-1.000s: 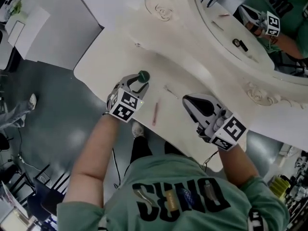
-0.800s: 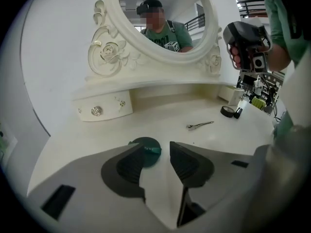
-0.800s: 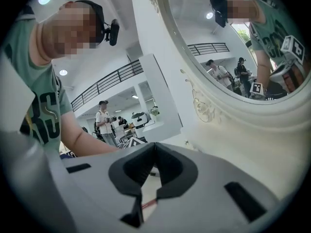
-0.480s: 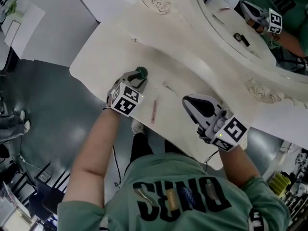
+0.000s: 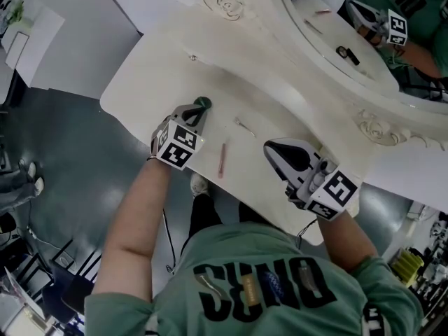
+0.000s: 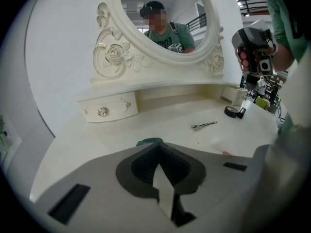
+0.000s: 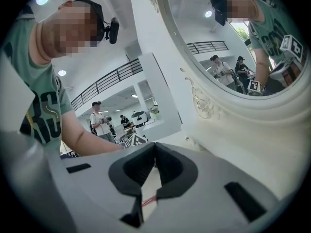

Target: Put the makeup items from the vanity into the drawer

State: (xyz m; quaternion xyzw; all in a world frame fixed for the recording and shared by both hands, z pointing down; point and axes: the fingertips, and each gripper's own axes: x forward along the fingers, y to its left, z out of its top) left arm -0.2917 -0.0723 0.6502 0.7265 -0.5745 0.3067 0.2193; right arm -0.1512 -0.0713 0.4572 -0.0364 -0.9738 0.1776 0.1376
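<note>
A cream table [image 5: 157, 68] with a carved oval mirror [image 5: 231, 5] stands on a glossy grey floor [image 5: 70, 166], with white walls around it. A small drawer [image 6: 108, 111] sits under the mirror at the table's back left.

The left gripper [image 5: 199, 112] is near the front edge. Its tongs are closing, tips nearly together on the near edge of a dark green makeup item [image 5: 204, 103]. A pink pencil [image 5: 222, 159] lies just beside it at the front edge, and a metal clip [image 5: 245, 127] lies toward the middle.

The right gripper [image 5: 270, 146] hovers over the table's right end, tongs pressed together and empty.

The grippers' cubes carry black-and-white square markers. The pale lettering on the person's green shirt [image 5: 259, 285] is upside down and unclear.
</note>
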